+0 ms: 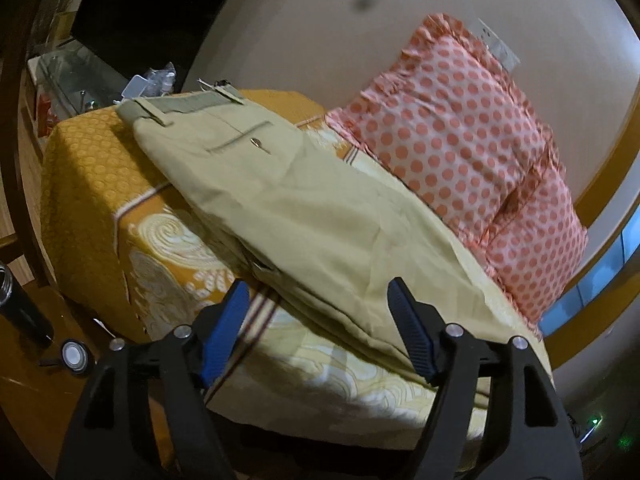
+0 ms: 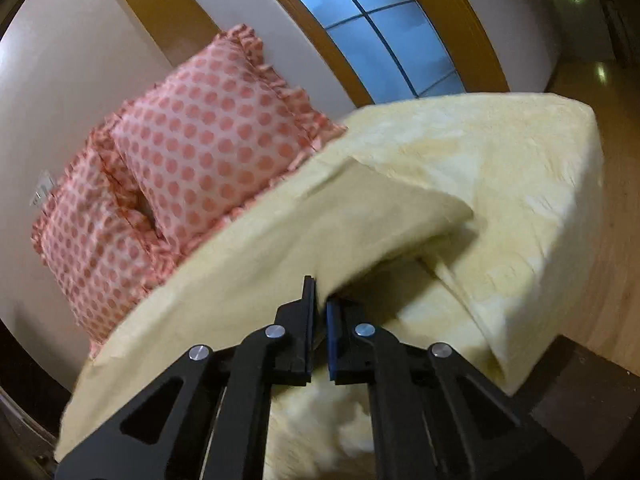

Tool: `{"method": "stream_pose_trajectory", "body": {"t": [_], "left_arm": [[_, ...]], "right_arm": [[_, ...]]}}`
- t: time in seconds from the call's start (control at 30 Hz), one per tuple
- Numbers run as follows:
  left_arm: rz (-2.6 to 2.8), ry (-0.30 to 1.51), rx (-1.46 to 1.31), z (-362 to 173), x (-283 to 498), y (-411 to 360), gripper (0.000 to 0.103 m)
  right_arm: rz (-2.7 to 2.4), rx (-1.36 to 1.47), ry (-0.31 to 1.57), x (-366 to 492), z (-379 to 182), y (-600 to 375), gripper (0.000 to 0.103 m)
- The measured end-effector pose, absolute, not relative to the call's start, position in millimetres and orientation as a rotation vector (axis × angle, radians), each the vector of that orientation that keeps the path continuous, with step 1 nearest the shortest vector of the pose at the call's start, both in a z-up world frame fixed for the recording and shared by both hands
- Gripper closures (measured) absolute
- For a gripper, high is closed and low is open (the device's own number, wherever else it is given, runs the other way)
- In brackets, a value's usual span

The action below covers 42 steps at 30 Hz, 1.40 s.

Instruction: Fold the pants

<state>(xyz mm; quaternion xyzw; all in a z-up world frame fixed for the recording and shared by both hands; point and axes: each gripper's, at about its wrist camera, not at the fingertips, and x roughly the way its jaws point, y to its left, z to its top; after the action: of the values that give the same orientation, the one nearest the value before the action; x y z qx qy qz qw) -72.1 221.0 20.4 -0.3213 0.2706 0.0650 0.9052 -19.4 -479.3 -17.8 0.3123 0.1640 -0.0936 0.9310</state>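
Pants [image 1: 280, 200] in khaki lie along the bed [image 1: 100, 184], waistband at the far left end over the orange patterned bedspread, legs running toward us and to the right. On the far left, beyond the bed, we see a glass shelf [image 1: 72, 76] with small clutter, and on the wooden floor a dark bottle [image 1: 20, 304] beside its cap [image 1: 74, 354]. Our left gripper [image 1: 316, 296] hovers at the near edge of the pants with its jaws spread wide, blue pads on either side of the fabric and closed on nothing; whether the pads touch the cloth we cannot tell. To the right of the pants two pink polka-dot pillows [image 1: 460, 152] lean against the wall.

In the right wrist view the same pillows [image 2: 180, 176] stand at left. Our right gripper [image 2: 320, 300] has its jaws pressed together on a fold of the pants [image 2: 300, 232], lifting the leg end off the pale yellow bedspread [image 2: 520, 168]. Behind it a window [image 2: 384, 24] with a wooden frame shows blue.
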Motion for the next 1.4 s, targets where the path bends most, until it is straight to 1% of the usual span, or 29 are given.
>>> {"method": "stream_pose_trajectory", "body": {"t": [0.17,0.27,0.3,0.37,0.47,0.53,0.6,0.63,0.67,0.7,0.77,0.8,1.13,1.17,1.23,1.27,1.3,1.4], "left_arm": [[0.154,0.540,-0.665,21,-73,230,0.027],[0.176,0.524,-0.687,21,-75,237,0.025],[0.177,0.521,-0.694,20,-75,238,0.023],[0.184,0.515,-0.701,20,-75,241,0.020],[0.182,0.515,-0.707,19,-74,246,0.018],[0.182,0.514,-0.722,19,-73,251,0.016],[0.194,0.510,-0.729,19,-72,257,0.016],[0.204,0.507,-0.732,20,-70,260,0.016],[0.214,0.506,-0.736,20,-68,262,0.016],[0.220,0.507,-0.741,20,-66,264,0.015],[0.237,0.530,-0.745,19,-58,268,0.015],[0.246,0.543,-0.752,18,-54,270,0.015],[0.319,0.575,-0.881,20,-19,310,0.015],[0.322,0.575,-0.893,19,-16,315,0.018],[0.354,0.594,-0.893,18,-6,321,0.052],[0.382,0.628,-0.867,17,0,321,0.083],[0.404,0.633,-0.807,21,4,317,0.087],[0.403,0.604,-0.625,48,12,292,0.093]], "right_arm": [[0.058,0.435,0.252,22,56,-398,0.098],[0.320,0.297,0.245,37,83,-309,0.098],[0.399,0.247,0.259,40,85,-279,0.098],[0.562,0.101,0.356,44,72,-206,0.097],[0.730,-0.123,0.597,45,27,-125,0.095],[0.788,-0.171,0.663,35,10,-108,0.082],[0.817,-0.132,0.629,25,11,-114,0.044],[0.814,-0.090,0.603,22,15,-120,0.037],[0.812,-0.058,0.596,23,17,-124,0.032],[0.818,-0.026,0.613,26,15,-127,0.032],[0.822,-0.031,0.740,40,2,-115,0.032],[0.819,-0.038,0.702,34,1,-116,0.032],[0.840,0.154,0.654,23,8,-152,0.030],[0.842,0.163,0.644,21,8,-156,0.029],[0.841,0.184,0.614,21,13,-164,0.028],[0.836,0.199,0.596,21,15,-171,0.027],[0.826,0.221,0.574,18,18,-181,0.026],[0.780,0.276,0.524,15,22,-213,0.025]]}}
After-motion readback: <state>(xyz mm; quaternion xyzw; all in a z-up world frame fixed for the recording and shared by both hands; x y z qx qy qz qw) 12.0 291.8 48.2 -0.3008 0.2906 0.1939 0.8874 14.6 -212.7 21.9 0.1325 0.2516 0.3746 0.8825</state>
